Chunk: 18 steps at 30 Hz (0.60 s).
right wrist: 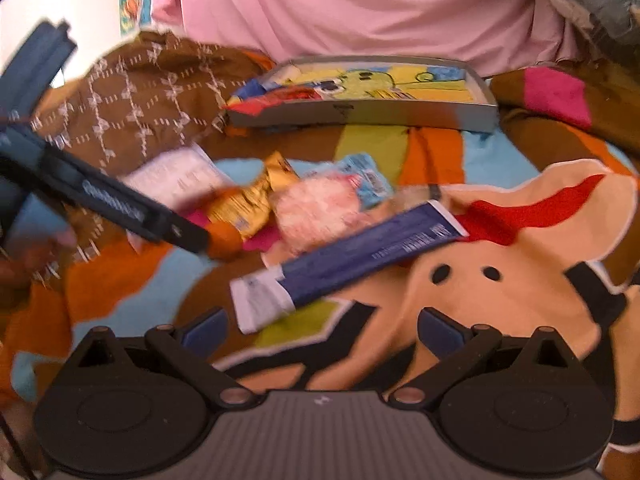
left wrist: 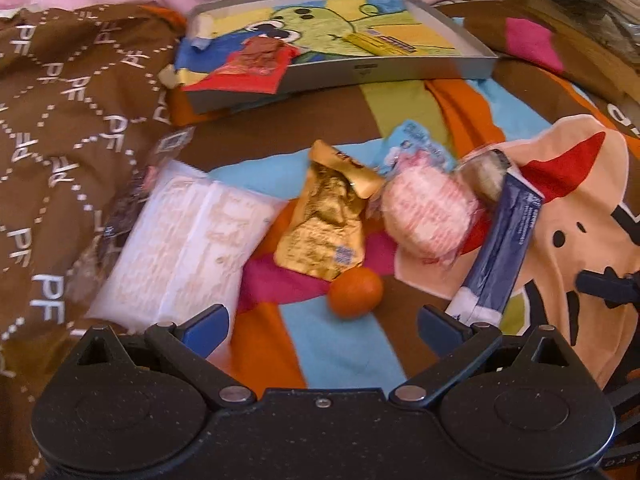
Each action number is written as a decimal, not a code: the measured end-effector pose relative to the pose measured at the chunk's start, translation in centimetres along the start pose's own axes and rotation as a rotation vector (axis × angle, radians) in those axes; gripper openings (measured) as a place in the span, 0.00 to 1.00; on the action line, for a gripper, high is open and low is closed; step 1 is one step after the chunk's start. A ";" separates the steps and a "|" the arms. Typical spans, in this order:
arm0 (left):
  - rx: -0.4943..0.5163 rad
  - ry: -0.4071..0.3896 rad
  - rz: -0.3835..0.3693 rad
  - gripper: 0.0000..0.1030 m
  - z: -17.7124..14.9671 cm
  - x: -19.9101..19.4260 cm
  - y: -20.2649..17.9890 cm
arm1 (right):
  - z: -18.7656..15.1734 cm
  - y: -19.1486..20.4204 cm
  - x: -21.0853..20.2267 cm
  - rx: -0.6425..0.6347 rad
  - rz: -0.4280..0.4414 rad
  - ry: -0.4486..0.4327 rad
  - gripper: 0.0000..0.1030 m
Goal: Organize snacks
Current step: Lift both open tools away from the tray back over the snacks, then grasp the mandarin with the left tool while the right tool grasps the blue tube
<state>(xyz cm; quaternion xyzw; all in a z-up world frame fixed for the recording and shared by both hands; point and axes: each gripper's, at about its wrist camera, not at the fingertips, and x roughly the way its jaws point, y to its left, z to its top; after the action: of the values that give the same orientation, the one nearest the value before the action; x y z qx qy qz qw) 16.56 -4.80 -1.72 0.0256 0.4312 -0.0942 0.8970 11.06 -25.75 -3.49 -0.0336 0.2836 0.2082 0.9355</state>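
Note:
Loose snacks lie on a colourful blanket: a white packet (left wrist: 180,244), a crumpled gold wrapper (left wrist: 324,224), a small orange (left wrist: 355,291), a round pink-and-white snack (left wrist: 428,216), a light blue packet (left wrist: 416,152) and a long dark blue packet (left wrist: 500,248). My left gripper (left wrist: 322,328) is open just short of the orange, holding nothing. My right gripper (right wrist: 322,330) is open and holds nothing, with the white end of the dark blue packet (right wrist: 360,260) just ahead of it. In the right wrist view, a left gripper finger (right wrist: 188,234) reaches beside the orange (right wrist: 226,240).
A grey shallow tray (left wrist: 360,70) stands at the back, holding a red packet (left wrist: 248,64) and a yellow bar (left wrist: 380,42). Pink cloth (right wrist: 360,4) rises behind it. The brown patterned blanket (left wrist: 60,120) bunches up on the left. A black part (left wrist: 608,284) juts in from the right edge.

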 end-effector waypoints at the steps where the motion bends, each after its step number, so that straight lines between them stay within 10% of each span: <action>1: 0.001 0.005 -0.014 0.97 0.1 0.3 0.0 | 0.1 -0.1 0.2 0.008 0.007 0.001 1.00; 18: 0.063 0.053 -0.115 0.83 1.4 2.4 0.6 | 1.4 -2.1 4.3 0.169 0.110 0.000 0.78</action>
<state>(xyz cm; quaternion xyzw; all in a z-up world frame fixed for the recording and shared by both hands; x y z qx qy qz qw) 19.27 -4.71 -2.76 0.0315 0.4526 -0.1585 0.8770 15.86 -25.79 -4.80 0.0612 0.3018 0.2344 0.9221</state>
